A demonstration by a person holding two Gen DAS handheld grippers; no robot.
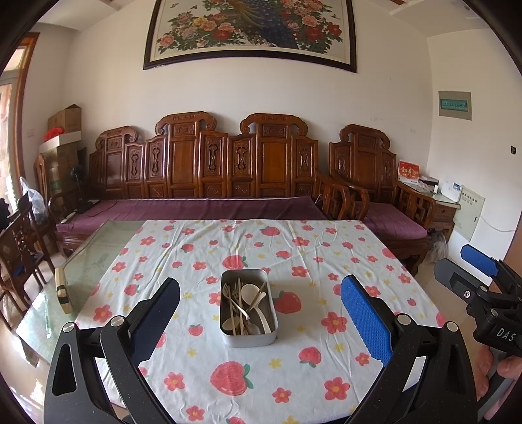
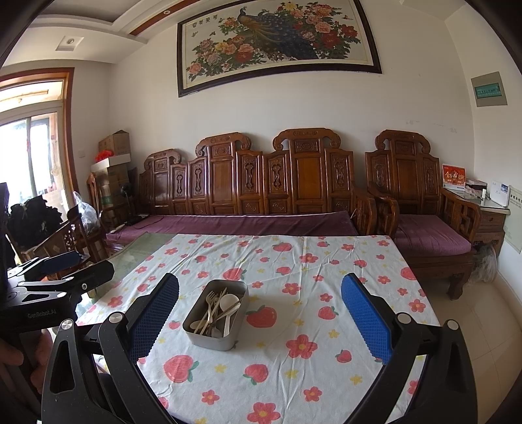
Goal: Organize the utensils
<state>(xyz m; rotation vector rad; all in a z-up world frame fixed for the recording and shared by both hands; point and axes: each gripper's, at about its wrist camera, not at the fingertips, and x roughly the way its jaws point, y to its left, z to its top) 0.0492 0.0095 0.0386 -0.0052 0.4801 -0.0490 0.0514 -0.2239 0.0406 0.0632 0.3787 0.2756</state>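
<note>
Your left tool [image 1: 261, 313]: spread wide, nothing between its fingers | your right tool [image 2: 261, 313]: spread wide, nothing held | metal utensil tin [image 1: 249, 308] with forks [image 1: 228, 293] and pale spoons [image 1: 251, 290]: on the strawberry-print desk [image 1: 293, 375], just ahead between your left tool's fingers, ahead-left of your right tool.

Utensils [image 1: 245, 306] are lying jumbled in a metal tin [image 1: 228, 337], their lower ends hiding behind its wall and one another; the peacock painting [image 1: 251, 29] is running off the frame's top edge.
</note>
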